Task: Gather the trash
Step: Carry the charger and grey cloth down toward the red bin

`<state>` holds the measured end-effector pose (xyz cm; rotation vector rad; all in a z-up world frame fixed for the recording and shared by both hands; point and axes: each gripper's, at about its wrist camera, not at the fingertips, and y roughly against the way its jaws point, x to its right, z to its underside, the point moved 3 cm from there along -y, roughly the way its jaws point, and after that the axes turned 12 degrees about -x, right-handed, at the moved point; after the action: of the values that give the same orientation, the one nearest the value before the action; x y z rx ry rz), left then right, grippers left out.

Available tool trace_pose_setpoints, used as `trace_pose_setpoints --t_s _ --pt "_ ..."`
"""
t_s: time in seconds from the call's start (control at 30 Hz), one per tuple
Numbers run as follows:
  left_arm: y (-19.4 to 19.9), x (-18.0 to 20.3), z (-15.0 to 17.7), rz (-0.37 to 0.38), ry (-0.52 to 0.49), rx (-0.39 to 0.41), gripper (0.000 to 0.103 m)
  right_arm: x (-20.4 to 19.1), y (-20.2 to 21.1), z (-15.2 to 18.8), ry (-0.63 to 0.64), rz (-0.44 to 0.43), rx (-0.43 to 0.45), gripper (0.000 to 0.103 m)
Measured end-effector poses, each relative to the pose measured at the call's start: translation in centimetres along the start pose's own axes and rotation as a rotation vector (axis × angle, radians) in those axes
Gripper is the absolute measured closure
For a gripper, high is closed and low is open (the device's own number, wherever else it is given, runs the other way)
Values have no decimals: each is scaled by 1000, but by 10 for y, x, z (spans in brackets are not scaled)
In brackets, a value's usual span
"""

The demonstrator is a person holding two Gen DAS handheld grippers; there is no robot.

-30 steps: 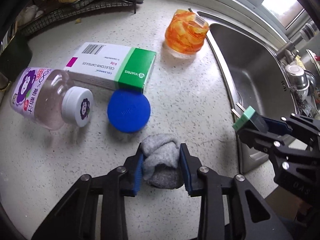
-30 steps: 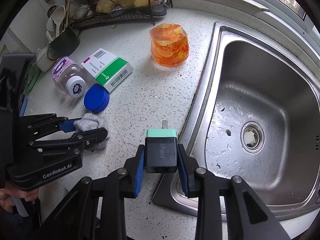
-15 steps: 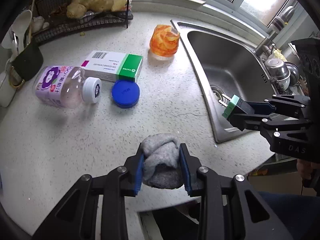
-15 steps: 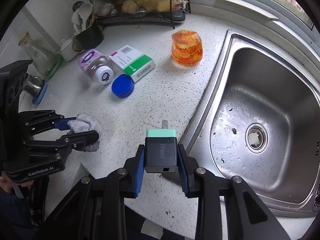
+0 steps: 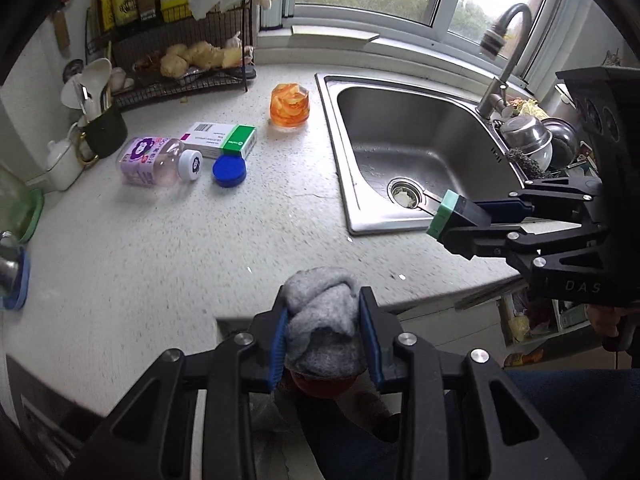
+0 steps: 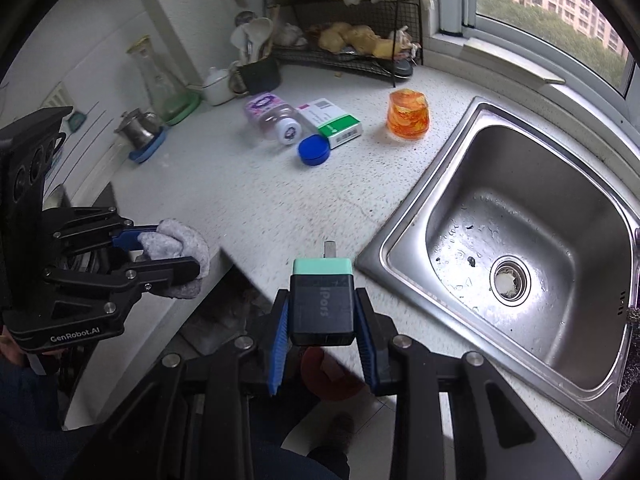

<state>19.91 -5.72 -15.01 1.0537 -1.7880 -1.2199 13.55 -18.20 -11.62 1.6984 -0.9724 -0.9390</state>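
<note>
Two grippers are each carrying a piece of trash off the front edge of the counter [image 5: 120, 264], and the coming move turns on what is lying below them: past that edge, between and beneath the two loads, something red and rounded [image 6: 328, 376] is showing on the floor, too blurred to say whether it is a bin. If it is, both loads are sitting almost straight above it, the right one a little nearer in the right wrist view.

Largest first, the speckled pale counter is running from the wire rack [image 5: 176, 60] at its back left corner to the steel sink [image 5: 420, 152] set into its right side under the window. Near the back, well apart from both grippers, a purple-labelled bottle [image 5: 154, 156] is lying on its side, long axis across the counter, touching a green-and-white medicine box [image 5: 224, 140]; a blue lid [image 5: 229, 171] is lying just in front, an orange jar [image 5: 290, 106] standing toward the sink.

The left gripper [image 5: 324, 336] is clenching a crumpled grey cloth [image 5: 322, 312]. The right gripper [image 6: 322, 320] is gripping a black charger plug [image 6: 322, 300], mint end and prong pointing forward.
</note>
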Motion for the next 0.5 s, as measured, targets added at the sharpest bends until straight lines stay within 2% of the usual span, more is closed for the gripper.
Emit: trace_pose_setpoints --t_s 0.23,0.5 --pt "15 36 51 -32 57 24 73 -16 13 44 78 -30 11 74" --pt "0 54 100 -39 145 -10 73 -23 -2 88 92 -62 -41 74"
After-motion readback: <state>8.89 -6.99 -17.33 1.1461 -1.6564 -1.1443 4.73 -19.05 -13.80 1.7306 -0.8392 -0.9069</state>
